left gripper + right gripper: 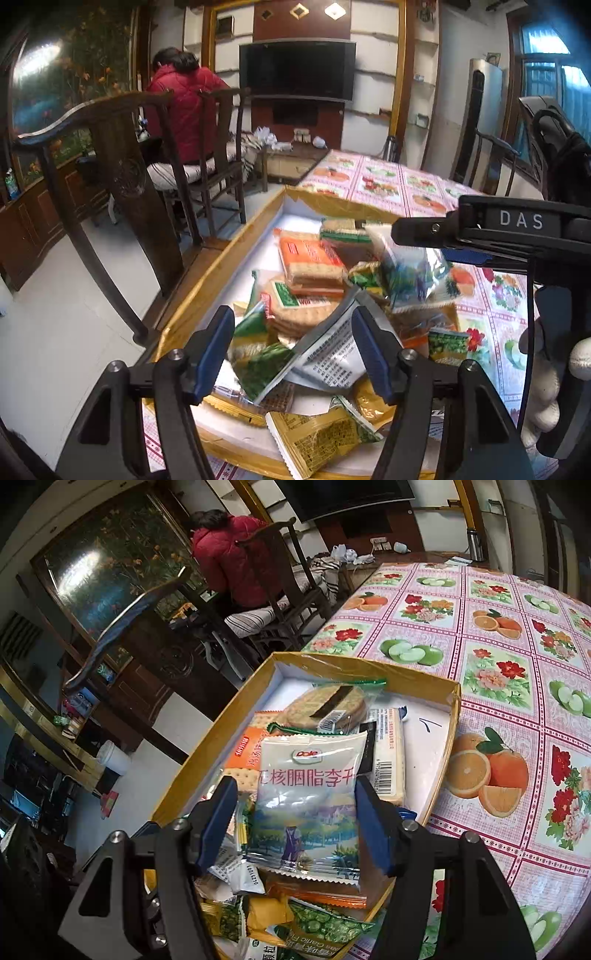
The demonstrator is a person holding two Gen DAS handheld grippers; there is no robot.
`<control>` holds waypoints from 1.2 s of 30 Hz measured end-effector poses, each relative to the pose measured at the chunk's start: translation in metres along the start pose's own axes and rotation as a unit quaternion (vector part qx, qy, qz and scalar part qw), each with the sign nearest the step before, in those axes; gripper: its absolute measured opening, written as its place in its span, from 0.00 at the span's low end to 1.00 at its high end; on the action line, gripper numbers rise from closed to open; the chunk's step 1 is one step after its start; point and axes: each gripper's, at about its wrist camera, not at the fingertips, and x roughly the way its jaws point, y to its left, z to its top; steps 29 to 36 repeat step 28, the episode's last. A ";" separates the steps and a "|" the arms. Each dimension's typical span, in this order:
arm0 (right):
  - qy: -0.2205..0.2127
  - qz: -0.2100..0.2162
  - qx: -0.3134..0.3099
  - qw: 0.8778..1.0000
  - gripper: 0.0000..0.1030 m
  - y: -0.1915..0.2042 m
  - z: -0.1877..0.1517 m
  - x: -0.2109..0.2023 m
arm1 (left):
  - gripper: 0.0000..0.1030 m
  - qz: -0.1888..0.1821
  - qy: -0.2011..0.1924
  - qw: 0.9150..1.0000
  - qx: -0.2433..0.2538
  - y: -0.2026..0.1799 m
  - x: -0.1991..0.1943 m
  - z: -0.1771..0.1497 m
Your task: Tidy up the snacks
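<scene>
Two tongs over box [452, 701]. My right tongs [295, 812] wide open, plum packet [308, 797] between fingers, unpinched, long axis along my reach, atop snack pile. My left tongs [293, 350] open, empty, farther back.

Dole pouch [308, 805] hides packets, green packet [317, 930] cropped

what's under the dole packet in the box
The Dole packet lies on top of the pile in the yellow box, over an orange cracker pack and a white barcoded pack. Anything directly beneath is covered.
</scene>
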 end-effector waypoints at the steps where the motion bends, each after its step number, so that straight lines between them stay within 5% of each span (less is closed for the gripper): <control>1: -0.007 0.003 -0.003 1.000 0.64 0.002 0.000 -0.005 | 0.69 0.009 -0.015 1.000 -0.002 -0.001 -0.008 0.000; 8: -0.065 -0.001 -0.048 0.997 0.72 0.012 -0.025 -0.065 | 0.88 0.082 -0.114 0.987 -0.077 0.004 -0.080 -0.005; 12: -0.068 -0.030 -0.088 0.993 0.76 0.015 -0.062 -0.087 | 1.00 0.060 -0.152 0.977 -0.138 0.013 -0.098 -0.021; 16: -0.061 -0.061 -0.121 0.989 0.76 0.014 -0.101 -0.096 | 1.00 0.041 -0.118 0.981 -0.150 0.014 -0.097 -0.025; 21: -0.051 -0.076 -0.152 0.984 0.76 0.018 -0.127 -0.101 | 1.00 0.075 -0.108 0.984 -0.123 -0.004 -0.108 -0.032; 36: -0.042 -0.072 -0.175 0.981 0.76 0.025 -0.143 -0.105 | 1.00 0.065 -0.078 0.991 -0.087 -0.035 -0.113 -0.027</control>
